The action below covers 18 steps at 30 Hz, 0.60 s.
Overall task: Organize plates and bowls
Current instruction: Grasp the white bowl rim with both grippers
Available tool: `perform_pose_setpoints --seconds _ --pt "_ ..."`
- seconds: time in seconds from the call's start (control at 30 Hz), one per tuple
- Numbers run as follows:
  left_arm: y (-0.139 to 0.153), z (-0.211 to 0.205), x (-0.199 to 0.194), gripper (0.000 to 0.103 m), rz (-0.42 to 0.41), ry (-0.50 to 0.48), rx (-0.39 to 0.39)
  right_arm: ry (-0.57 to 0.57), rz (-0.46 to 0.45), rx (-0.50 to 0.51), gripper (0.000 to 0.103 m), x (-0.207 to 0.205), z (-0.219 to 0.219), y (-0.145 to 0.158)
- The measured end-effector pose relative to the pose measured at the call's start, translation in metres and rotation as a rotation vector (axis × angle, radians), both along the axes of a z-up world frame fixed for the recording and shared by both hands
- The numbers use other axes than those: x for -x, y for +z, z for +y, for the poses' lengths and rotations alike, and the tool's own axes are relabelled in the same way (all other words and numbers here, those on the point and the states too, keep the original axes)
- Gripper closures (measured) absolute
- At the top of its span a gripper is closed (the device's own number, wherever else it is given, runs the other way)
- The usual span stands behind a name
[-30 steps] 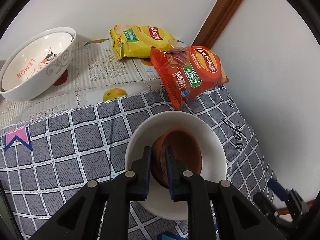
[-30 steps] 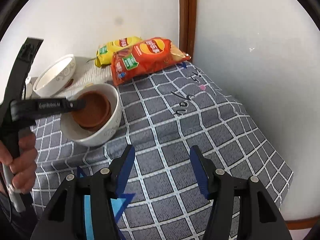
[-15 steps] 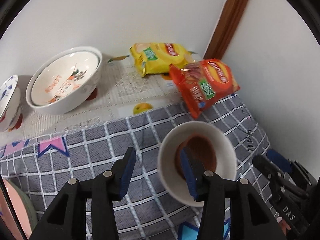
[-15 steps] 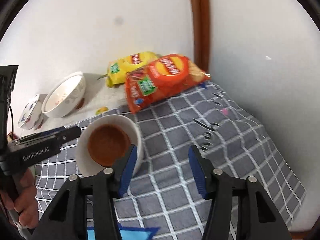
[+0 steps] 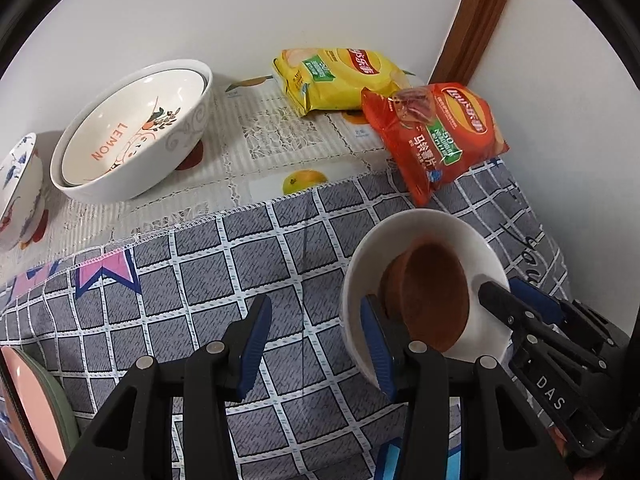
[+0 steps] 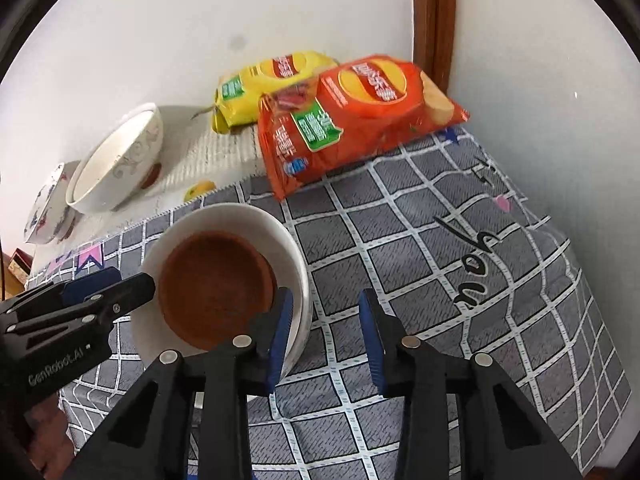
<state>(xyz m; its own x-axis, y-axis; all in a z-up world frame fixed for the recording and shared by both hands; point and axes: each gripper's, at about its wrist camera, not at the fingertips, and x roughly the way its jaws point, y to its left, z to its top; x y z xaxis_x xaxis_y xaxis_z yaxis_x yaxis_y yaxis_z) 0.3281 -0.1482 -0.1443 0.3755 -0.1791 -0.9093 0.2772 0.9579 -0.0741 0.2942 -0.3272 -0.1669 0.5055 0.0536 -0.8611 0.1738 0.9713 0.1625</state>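
While the brown bowl (image 5: 434, 292) sits nested in the white bowl (image 5: 424, 222) on the checked cloth (image 5: 200, 276), both grippers hang empty. Left gripper (image 5: 316, 344): jaws spread, its right finger over the white bowl's near rim, gripping nothing. Right gripper (image 6: 326, 334): jaws apart, left finger at the same rim. Lemon bowl stack (image 5: 132, 132) at 11 o'clock, chip bags (image 5: 436, 136) at 1. Judged step: nesting done, next pickup pending. Next move likely calls for clamping the white rim squarely.
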Motion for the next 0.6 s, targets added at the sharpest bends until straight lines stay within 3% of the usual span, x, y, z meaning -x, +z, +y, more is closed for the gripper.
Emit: perform_pose_setpoints --seconds 0.6 --pt "-0.023 -0.007 -0.001 0.059 0.037 -0.006 -0.029 -0.022 0.006 0.026 0.068 -0.013 0.0 -0.013"
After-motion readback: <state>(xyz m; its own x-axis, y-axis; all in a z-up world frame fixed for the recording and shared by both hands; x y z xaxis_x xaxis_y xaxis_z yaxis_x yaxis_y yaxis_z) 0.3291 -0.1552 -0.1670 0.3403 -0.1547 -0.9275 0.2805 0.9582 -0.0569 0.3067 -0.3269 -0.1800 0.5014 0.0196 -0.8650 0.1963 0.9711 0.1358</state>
